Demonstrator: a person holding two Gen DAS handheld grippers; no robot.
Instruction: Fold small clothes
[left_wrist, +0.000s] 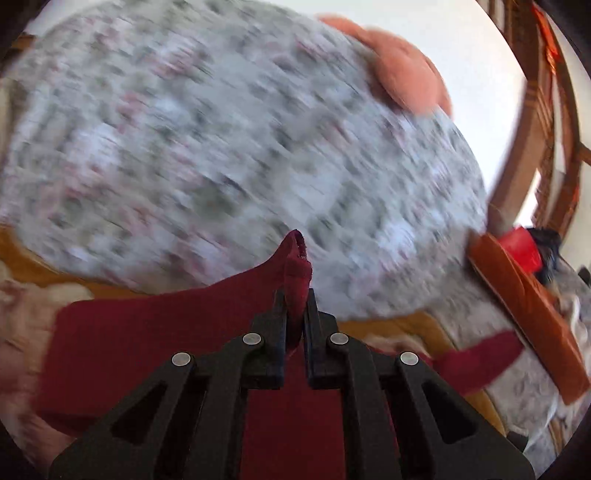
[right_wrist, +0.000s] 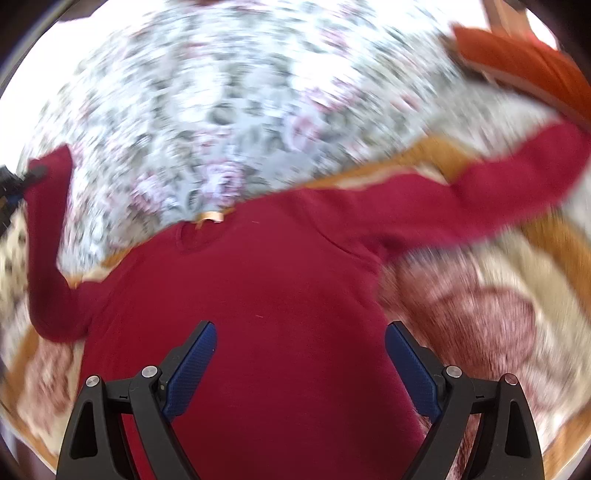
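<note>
A small dark red long-sleeved top (right_wrist: 280, 295) lies spread on a bed, both sleeves stretched out to the sides. My right gripper (right_wrist: 300, 332) is open just above the body of the top, blue pads (right_wrist: 195, 365) wide apart, holding nothing. My left gripper (left_wrist: 295, 299) is shut on the cuff end of one red sleeve (left_wrist: 295, 266), with the rest of the top (left_wrist: 147, 332) trailing below and to the left. In the right wrist view the left gripper's tip (right_wrist: 14, 181) shows at the far left edge by the raised sleeve. Both views are motion-blurred.
A grey floral bedspread (left_wrist: 236, 147) covers the bed beyond the top, over a cream, orange and maroon patterned cover (right_wrist: 480, 314). A peach cushion (left_wrist: 402, 74) lies at the far side. An orange-brown wooden chair (left_wrist: 528, 295) stands at the right.
</note>
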